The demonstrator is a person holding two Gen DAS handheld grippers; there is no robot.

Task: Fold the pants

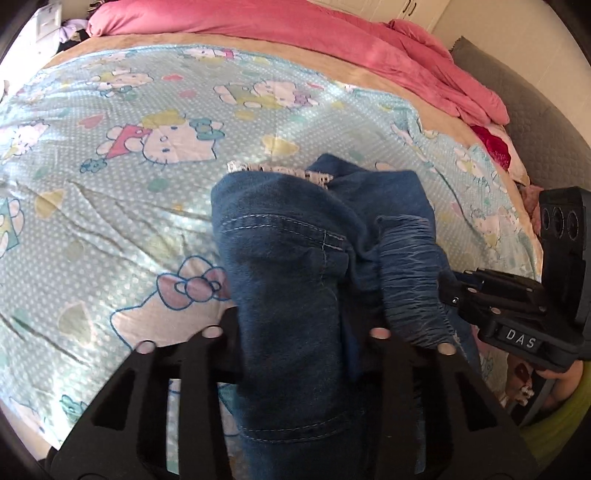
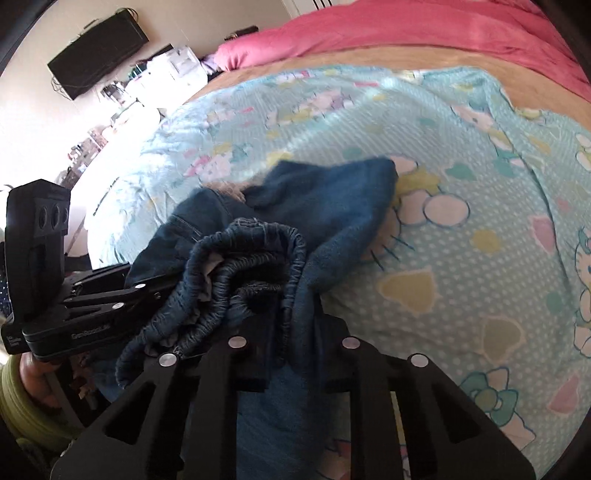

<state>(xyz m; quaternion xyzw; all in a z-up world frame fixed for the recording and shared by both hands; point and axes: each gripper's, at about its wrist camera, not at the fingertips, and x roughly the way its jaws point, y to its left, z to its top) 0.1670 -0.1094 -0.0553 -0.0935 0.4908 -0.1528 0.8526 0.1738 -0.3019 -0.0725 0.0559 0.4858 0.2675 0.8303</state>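
Observation:
Small blue denim pants [image 1: 295, 236] with an elastic waistband [image 1: 413, 280] and lace trim hang bunched above the bed. My left gripper [image 1: 299, 332] is shut on the denim near a stitched seam. My right gripper [image 2: 291, 343] is shut on the pants [image 2: 325, 206] by the gathered waistband [image 2: 243, 266]. Each gripper shows in the other's view: the right gripper [image 1: 458, 291] at the right edge, the left gripper [image 2: 147, 291] at the left edge, both clamped on the waistband. The pants drape forward from both grippers.
The bed carries a light blue cartoon-cat sheet [image 1: 147, 147] over a tan cover. A pink duvet [image 1: 332, 33] is heaped along the far side. A grey headboard [image 1: 535, 122] is at the right. Cluttered shelves and a black wall screen [image 2: 96, 51] stand beyond the bed.

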